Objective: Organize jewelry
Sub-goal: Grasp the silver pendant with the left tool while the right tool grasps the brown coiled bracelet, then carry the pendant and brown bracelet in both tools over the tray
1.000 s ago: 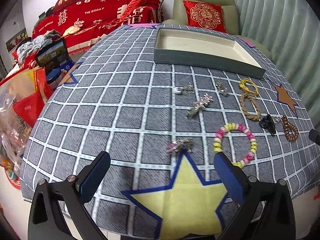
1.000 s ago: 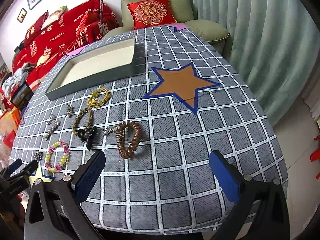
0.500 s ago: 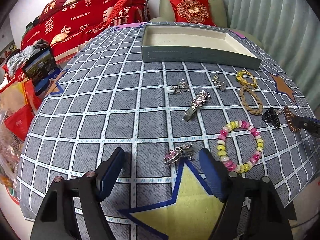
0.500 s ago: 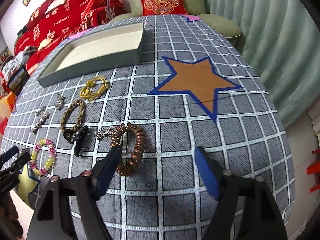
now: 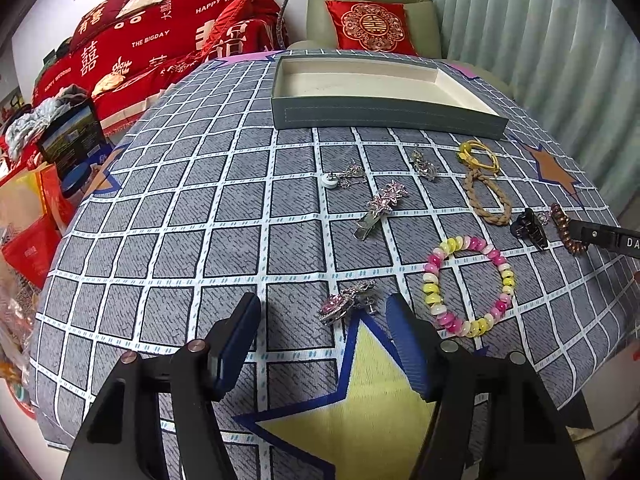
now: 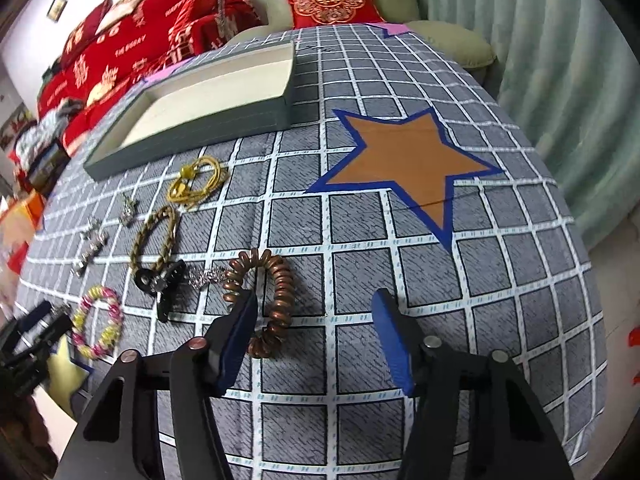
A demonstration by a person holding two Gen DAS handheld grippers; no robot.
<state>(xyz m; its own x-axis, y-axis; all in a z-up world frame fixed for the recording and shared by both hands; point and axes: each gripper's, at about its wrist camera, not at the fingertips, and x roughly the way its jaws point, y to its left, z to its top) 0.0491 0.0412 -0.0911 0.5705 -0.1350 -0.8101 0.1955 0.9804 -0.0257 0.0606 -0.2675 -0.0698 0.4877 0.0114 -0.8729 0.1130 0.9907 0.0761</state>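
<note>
Just ahead of the closing, empty left gripper [image 5: 324, 338] lies a pink brooch [image 5: 346, 306].

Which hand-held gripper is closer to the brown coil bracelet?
Right. The right hand-held gripper, jaws closing, straddles one side of the brown coil bracelet; the left hand-held gripper, also closing, is over a pink brooch, far across the jewelry.

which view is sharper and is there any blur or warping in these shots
Left wrist view: sharp; the beaded bracelet and tray edges read crisply, though the fisheye bows the tablecloth grid and darkens the corners. Right wrist view: motion blur toward the left and far side, smearing the tray wall and the silver hair clip; the copper coil hair tie near centre stays fairly clear.
</note>
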